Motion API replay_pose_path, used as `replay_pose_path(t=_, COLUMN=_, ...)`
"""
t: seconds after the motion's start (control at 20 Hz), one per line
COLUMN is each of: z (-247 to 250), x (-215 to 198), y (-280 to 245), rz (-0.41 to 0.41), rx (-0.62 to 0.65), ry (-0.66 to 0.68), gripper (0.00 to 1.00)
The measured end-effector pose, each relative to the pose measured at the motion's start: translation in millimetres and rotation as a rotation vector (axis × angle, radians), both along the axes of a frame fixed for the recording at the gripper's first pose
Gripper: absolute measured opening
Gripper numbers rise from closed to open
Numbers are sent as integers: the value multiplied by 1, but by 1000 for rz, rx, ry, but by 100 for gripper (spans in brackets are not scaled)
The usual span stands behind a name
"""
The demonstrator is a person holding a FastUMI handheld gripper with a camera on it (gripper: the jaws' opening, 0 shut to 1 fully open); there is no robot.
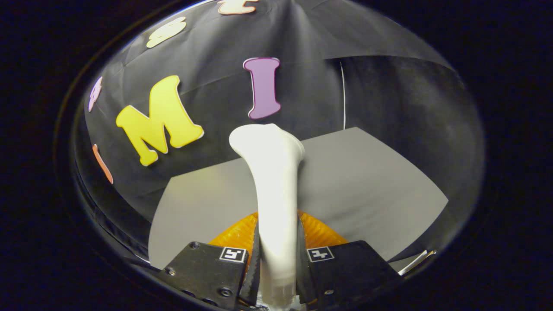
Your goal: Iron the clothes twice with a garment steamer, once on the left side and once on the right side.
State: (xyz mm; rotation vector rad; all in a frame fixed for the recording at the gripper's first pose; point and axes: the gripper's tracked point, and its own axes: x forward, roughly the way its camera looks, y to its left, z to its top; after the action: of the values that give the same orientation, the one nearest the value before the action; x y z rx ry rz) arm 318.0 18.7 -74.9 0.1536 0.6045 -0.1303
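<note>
A white garment steamer (275, 190) stands upright between my two fingers, its handle squeezed from both sides and its wide head flaring out beyond the fingertips. My gripper (277, 255) is shut on that handle. The steamer's head is held above a grey table top (367, 190), in front of the black cloth wall. An orange ribbed thing (322, 233) shows just behind the fingers, partly hidden by the steamer and the fingers; what it is I cannot tell.
The grey table top spreads ahead and to the right of the fingers, ending at the black cloth wall (216, 108). A thin white line (343, 95) runs down the wall beyond the table. A white edge (417, 261) peeks out to the right of the fingers.
</note>
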Motion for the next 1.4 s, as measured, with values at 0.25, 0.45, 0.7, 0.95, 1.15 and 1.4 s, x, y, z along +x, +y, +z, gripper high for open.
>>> replay_pose_path(t=0.25, z=29, x=-23, y=-2, rz=-40, rx=65, ry=-100, gripper=36)
replay_pose_path(t=0.45, z=61, x=-40, y=12, rz=-23, rx=134, ry=-191, gripper=36)
replay_pose_path(t=0.7, z=103, x=-72, y=56, rz=92, rx=156, ry=-298, gripper=36)
replay_pose_path(t=0.95, z=145, x=-104, y=110, rz=210, rx=116, ry=-430, gripper=35)
replay_pose_path(t=1.15, z=179, x=-128, y=151, rz=270, rx=108, ry=-548, gripper=36)
replay_pose_path(t=1.4, z=212, x=-159, y=203, rz=310, rx=109, ry=-691, gripper=35)
